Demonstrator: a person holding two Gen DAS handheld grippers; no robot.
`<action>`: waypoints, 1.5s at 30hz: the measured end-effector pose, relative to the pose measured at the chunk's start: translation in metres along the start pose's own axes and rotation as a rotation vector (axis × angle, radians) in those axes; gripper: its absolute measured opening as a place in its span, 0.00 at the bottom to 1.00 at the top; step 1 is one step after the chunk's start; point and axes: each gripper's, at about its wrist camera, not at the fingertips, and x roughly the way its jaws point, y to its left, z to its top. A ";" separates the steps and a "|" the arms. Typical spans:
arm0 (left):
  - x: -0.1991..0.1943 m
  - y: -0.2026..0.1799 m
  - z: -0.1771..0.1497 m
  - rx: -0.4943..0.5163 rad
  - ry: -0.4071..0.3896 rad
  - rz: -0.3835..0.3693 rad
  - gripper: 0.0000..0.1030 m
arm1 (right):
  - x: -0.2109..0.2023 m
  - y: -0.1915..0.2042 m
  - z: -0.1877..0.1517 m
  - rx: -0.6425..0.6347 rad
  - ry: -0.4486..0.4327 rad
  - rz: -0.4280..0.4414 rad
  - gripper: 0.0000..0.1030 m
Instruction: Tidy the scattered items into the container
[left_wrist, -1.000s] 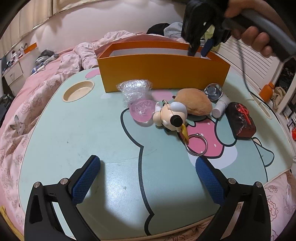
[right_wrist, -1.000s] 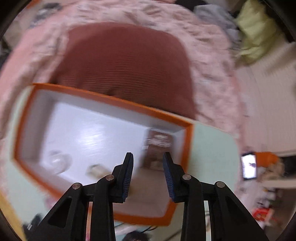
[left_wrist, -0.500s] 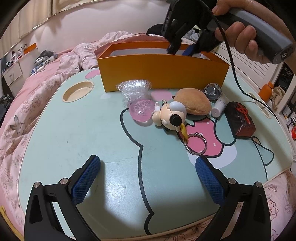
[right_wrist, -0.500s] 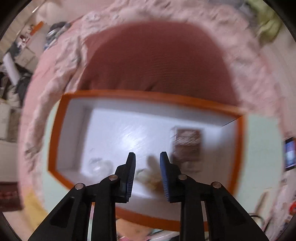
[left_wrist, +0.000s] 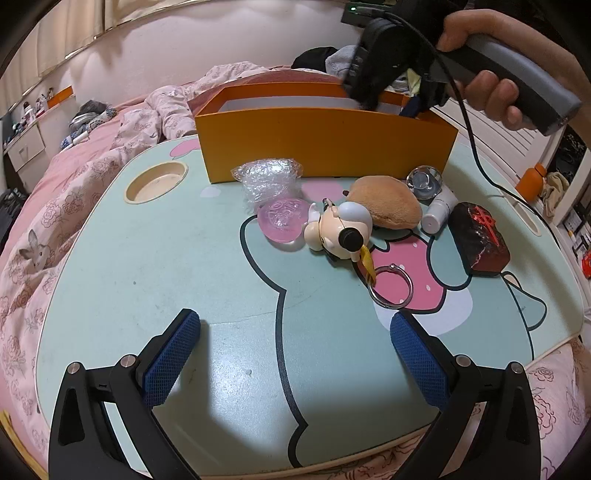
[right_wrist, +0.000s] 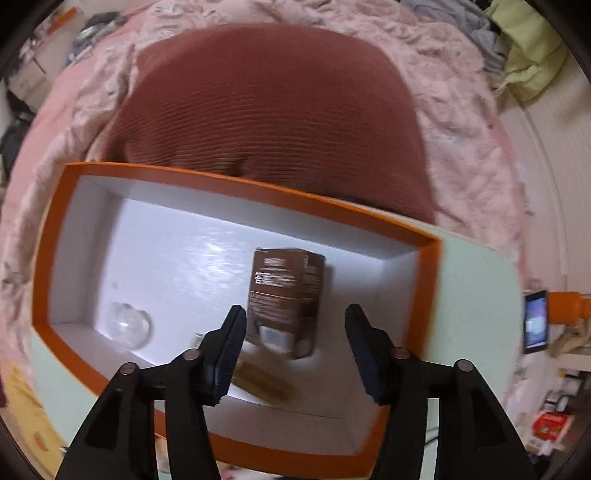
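Note:
The orange box (left_wrist: 325, 147) stands at the back of the lap table. My right gripper (left_wrist: 389, 105), held by a hand (left_wrist: 491, 88), dips into its right end. From above, that gripper (right_wrist: 295, 321) has its jaws opening with nothing pressed between them. On the white floor of the box (right_wrist: 236, 184) lie a brown carton (right_wrist: 286, 295), a clear ball (right_wrist: 127, 325) and a flat tan item (right_wrist: 262, 380). My left gripper (left_wrist: 295, 332) hovers open and empty over the near table. Scattered ahead are bubble wrap (left_wrist: 267, 177), a pink disc (left_wrist: 282, 219), a cartoon figure keychain (left_wrist: 341, 232), a tan plush (left_wrist: 386, 205), a glass ball (left_wrist: 424, 181), a white bottle (left_wrist: 439, 214) and a dark block (left_wrist: 480, 236).
A round cup recess (left_wrist: 155, 181) sits at the table's back left. Pink bedding (left_wrist: 74, 184) surrounds the table, and a maroon cushion (right_wrist: 269, 103) lies behind the box. An orange bottle (left_wrist: 532, 181) and a phone (right_wrist: 535, 321) are off to the right.
My right gripper's jaws have spread apart and it has sunk lower into the box; a flat tan item now lies on the floor beneath. My left gripper has stayed put.

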 end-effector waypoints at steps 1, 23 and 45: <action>0.000 0.000 0.000 0.000 0.000 -0.001 1.00 | 0.002 0.005 0.000 -0.012 0.009 0.004 0.57; 0.000 0.001 -0.001 -0.001 0.001 -0.002 1.00 | -0.107 0.000 -0.122 -0.057 -0.391 0.290 0.17; -0.011 0.013 0.014 -0.027 0.019 -0.062 0.99 | -0.068 -0.018 -0.238 0.023 -0.508 0.285 0.66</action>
